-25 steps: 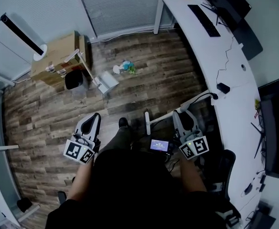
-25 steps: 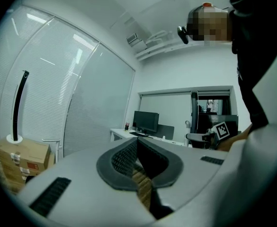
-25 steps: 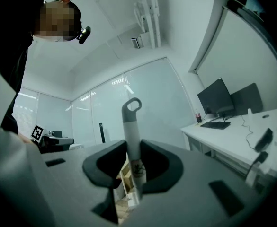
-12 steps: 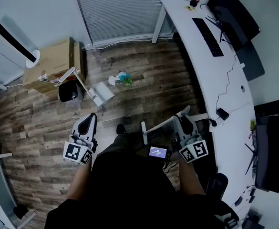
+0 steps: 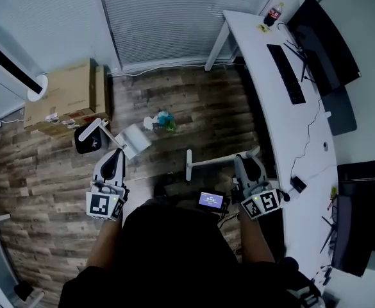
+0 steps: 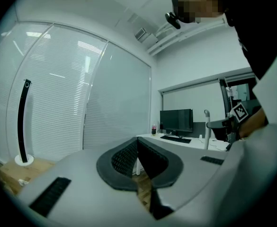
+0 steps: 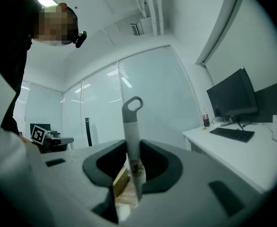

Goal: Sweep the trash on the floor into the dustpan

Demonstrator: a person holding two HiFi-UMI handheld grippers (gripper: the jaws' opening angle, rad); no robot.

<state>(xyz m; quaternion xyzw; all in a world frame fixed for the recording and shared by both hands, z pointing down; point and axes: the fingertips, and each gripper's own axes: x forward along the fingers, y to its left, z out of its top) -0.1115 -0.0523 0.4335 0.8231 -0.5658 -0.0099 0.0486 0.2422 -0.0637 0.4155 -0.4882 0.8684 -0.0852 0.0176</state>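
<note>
The trash [image 5: 159, 120] is a small heap of white and green-blue scraps on the wooden floor, ahead of me. A white dustpan [image 5: 134, 140] stands just left of it, its long handle [image 5: 100, 126] leaning up to the left. My left gripper [image 5: 115, 154] is shut and holds nothing, and its tip is close to the dustpan's near side. My right gripper [image 5: 241, 162] is shut on the white broom handle [image 5: 219, 162], whose head [image 5: 189, 165] hangs at the left. In the right gripper view the handle [image 7: 132, 136] with its loop stands up between the jaws.
A black bin [image 5: 84, 140] and a cardboard box [image 5: 65, 95] stand left of the dustpan. A long white desk [image 5: 283, 127] with a monitor [image 5: 322, 40], a keyboard and a bottle runs along the right. Blinds close off the far wall. A tall black pole [image 6: 22, 122] stands far left.
I have walked forward: the trash, dustpan and bin have come nearer. Both grippers travelled with me, and the left one now sits beside the dustpan. Both grips look unchanged.
</note>
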